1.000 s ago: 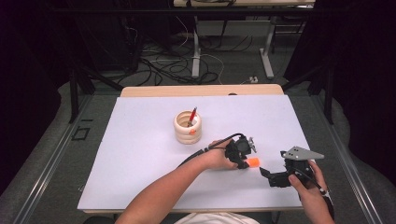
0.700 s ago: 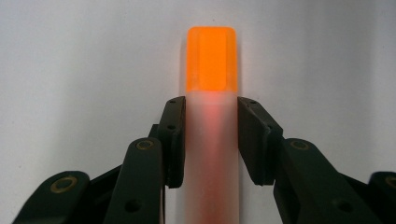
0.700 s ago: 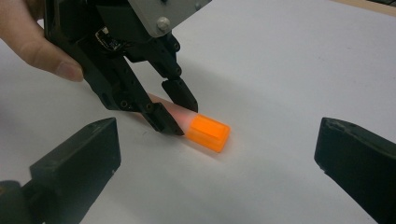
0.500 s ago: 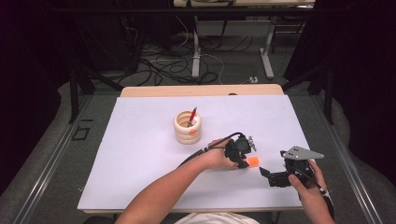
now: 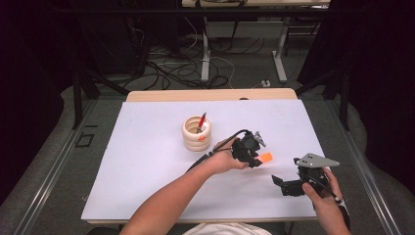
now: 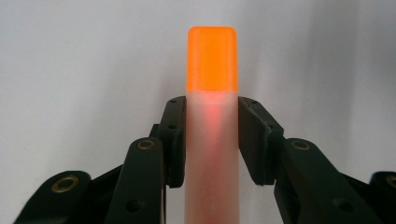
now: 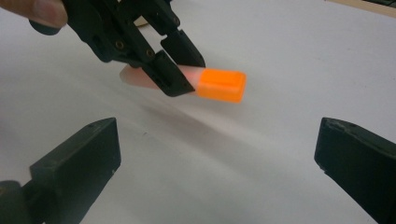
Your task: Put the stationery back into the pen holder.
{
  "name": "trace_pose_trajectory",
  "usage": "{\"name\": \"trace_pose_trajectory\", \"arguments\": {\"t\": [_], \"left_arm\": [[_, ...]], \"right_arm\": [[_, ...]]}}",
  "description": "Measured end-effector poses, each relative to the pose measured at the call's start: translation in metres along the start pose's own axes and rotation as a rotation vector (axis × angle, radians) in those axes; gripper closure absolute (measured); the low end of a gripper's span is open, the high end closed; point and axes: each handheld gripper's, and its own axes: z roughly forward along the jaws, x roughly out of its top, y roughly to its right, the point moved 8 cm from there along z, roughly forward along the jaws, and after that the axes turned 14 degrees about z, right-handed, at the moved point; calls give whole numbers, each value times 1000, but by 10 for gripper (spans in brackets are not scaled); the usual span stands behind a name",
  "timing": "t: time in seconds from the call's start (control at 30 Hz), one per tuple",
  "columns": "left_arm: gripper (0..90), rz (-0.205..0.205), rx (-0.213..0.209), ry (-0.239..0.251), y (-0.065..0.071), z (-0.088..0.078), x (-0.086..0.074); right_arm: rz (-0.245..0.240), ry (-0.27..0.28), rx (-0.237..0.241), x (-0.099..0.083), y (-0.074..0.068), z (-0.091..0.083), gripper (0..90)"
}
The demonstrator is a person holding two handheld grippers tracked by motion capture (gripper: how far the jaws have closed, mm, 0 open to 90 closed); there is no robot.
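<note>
White tabletop (image 5: 147, 161) is lying under us: our left gripper (image 5: 253, 157) is clamping a frosted stick with an orange cap (image 6: 212, 102), lifted clear near the table's right side; our right gripper (image 7: 219, 154) is gaping wide, empty.

The high view looks forward and down from above the person's side, far enough to take in the whole table (image 5: 147, 161). The left gripper view sits close behind its jaws, facing along them at the marker (image 6: 212, 116) between them. The right gripper view looks low along its own jaws, with the same marker (image 7: 219, 85) and the left gripper (image 7: 180, 65) just ahead.
</note>
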Motion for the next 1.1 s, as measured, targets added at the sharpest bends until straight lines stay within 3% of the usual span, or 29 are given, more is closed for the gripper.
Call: {"name": "trace_pose_trajectory", "arguments": {"t": [0.33, 0.47, 0.8, 1.1], "left_arm": [[646, -68, 63, 88, -15, -29, 5], [646, -115, 86, 110, -21, -40, 3], [646, -248, 186, 180, -43, -70, -9], [646, -339, 287, 250, -64, -100, -25]], "right_arm": [[-3, -10, 12, 0, -1, 1, 1], [-6, -2, 11, 1, -1, 2, 1], [-7, -8, 15, 1, -2, 4, 1], [-9, -7, 20, 2, -4, 6, 1]]}}
